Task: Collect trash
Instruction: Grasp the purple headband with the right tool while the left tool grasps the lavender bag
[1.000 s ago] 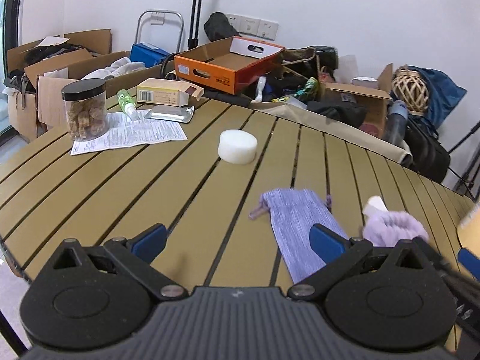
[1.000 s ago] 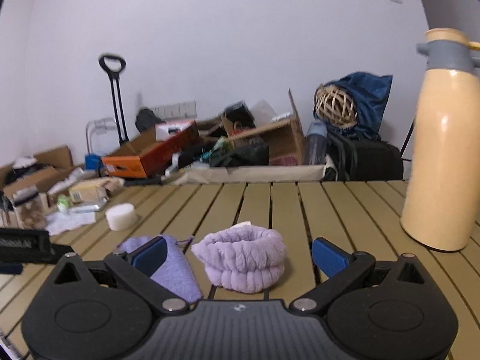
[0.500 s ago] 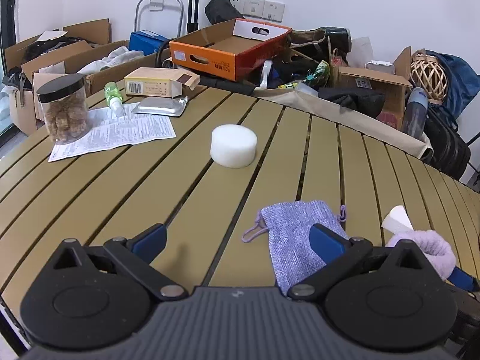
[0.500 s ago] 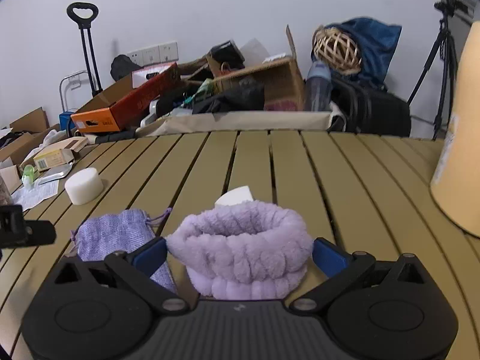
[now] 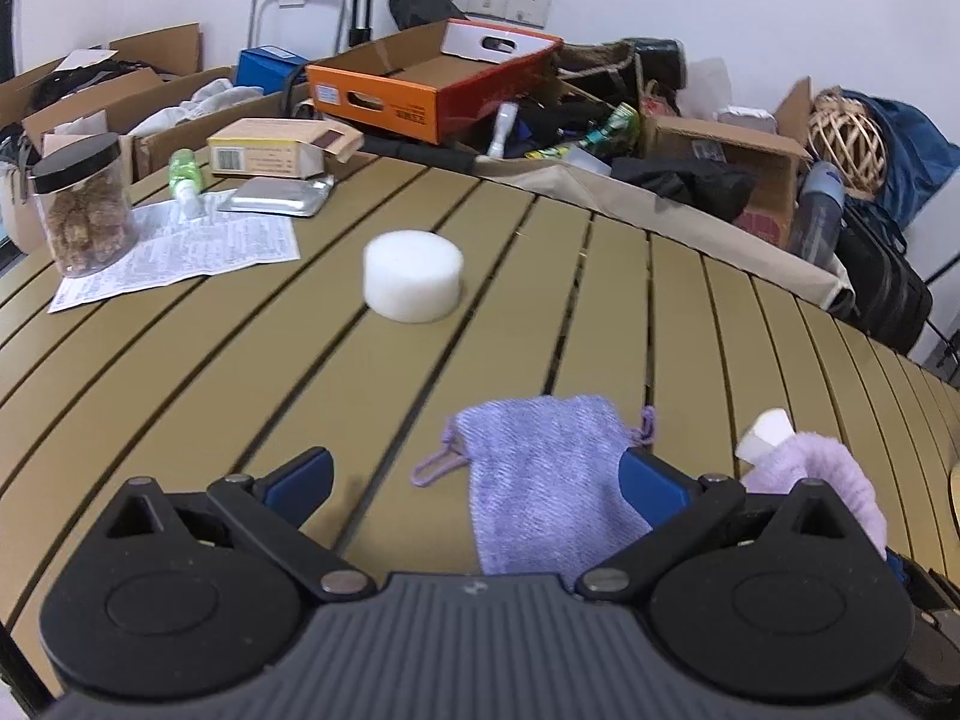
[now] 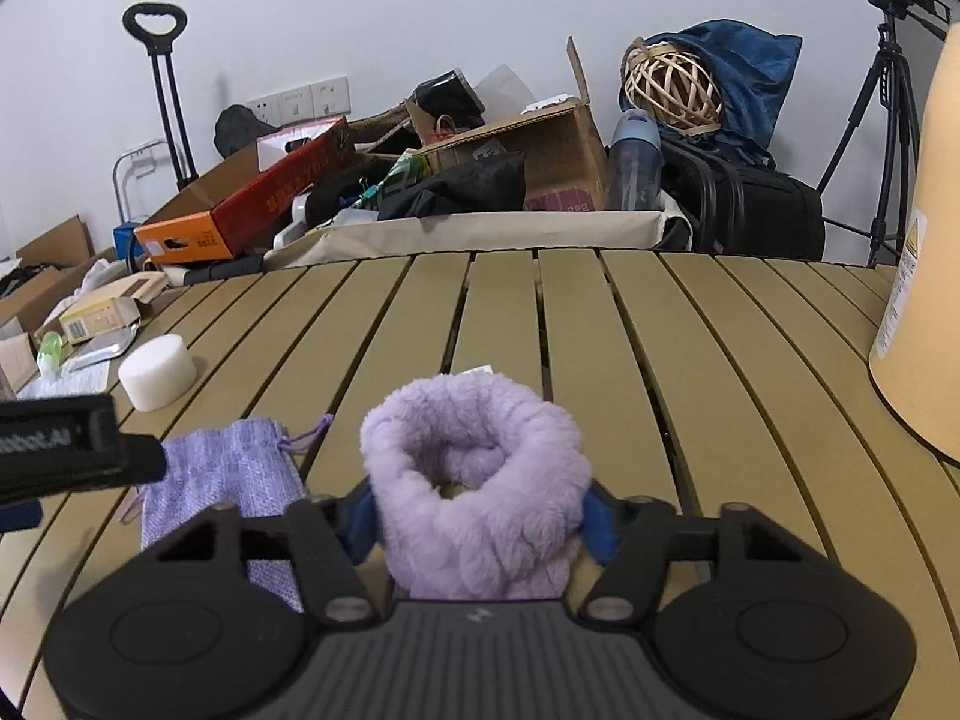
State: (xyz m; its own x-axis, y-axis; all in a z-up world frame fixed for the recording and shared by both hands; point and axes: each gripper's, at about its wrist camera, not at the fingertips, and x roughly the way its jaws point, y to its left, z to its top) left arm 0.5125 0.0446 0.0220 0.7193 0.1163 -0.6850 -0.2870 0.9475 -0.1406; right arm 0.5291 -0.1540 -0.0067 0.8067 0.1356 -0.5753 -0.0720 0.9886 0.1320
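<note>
- The right gripper [image 6: 477, 516] has just been closing: its fingers [image 6: 597, 525], wide apart a moment ago, now squeeze the fluffy lilac band [image 6: 474, 480] from both sides, bunching it into a tall ring.
- A white scrap [image 5: 765, 429] peeks out just beyond the band; likely the trash, though too hidden to name.
- The left gripper [image 5: 474, 474] stands apart and empty, low over the tabletop [image 5: 300, 372], with the lilac pouch [image 5: 540, 474] lying by its right finger.
- The white foam puck [image 5: 413, 283] sits well ahead of the left fingers.
- With the band clamped, lifting it would probably uncover the scrap.
</note>
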